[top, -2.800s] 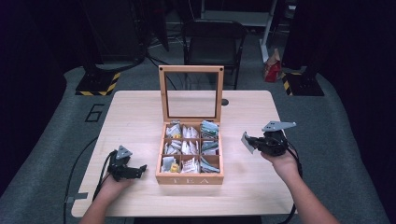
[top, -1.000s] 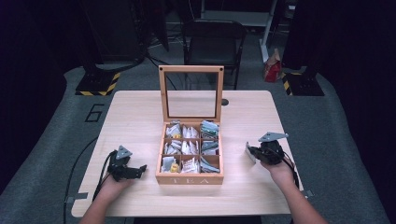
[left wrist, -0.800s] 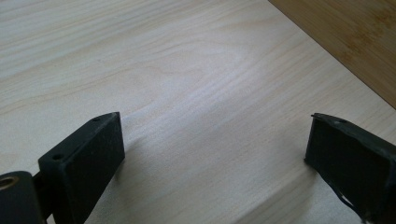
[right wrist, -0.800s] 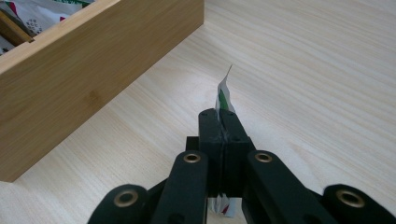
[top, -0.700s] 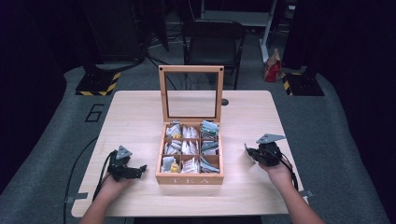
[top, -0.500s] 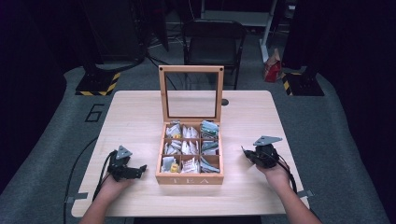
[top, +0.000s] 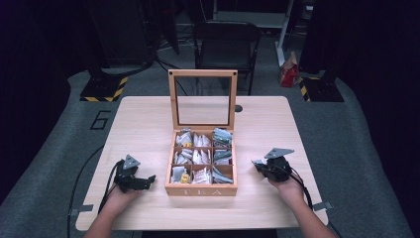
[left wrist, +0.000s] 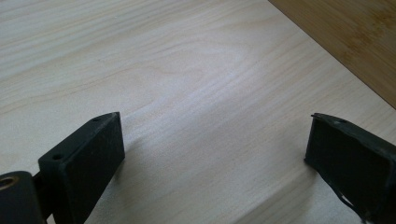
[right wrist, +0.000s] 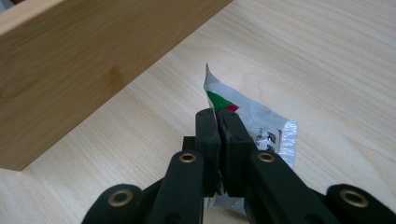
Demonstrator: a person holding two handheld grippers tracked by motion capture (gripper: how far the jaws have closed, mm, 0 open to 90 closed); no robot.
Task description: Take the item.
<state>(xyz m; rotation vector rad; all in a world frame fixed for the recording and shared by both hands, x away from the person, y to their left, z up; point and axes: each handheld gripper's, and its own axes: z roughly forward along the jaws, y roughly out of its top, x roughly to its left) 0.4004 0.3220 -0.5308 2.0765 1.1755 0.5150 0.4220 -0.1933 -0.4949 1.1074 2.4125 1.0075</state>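
Pinching a silver tea sachet (right wrist: 261, 126), the right gripper (right wrist: 218, 116) shows in its own view with both black jaws pressed together on the packet's edge. The sachet bears a green and red patch near its upper corner and some dark print lower down; it fans out to the right of the jaws, low over the pale wooden table (right wrist: 336, 56). Whether its far edge touches the tabletop cannot be told. The light brown side wall of the tea box (right wrist: 84, 70) fills the upper left of that frame, just beside the sachet but apart from it.

High view: the right gripper (top: 261, 166) sits at the lower right of the frame, right of the tea box (top: 200, 190), held in the person's right hand (top: 287, 188). The sachet is too small to make out there. The box stands at the centre of the table (top: 148, 124), lid (top: 202, 99) upright, its compartments stocked with more packets (top: 198, 156).

Left gripper (top: 141, 182): lower left of the high view, resting by the box's front left corner, in the left hand (top: 119, 201). In its own view, the jaws stand wide apart, one at lower left and one at lower right, with bare tabletop (left wrist: 196, 93) between them. A strip of the box (left wrist: 355, 37) crosses the upper right corner.
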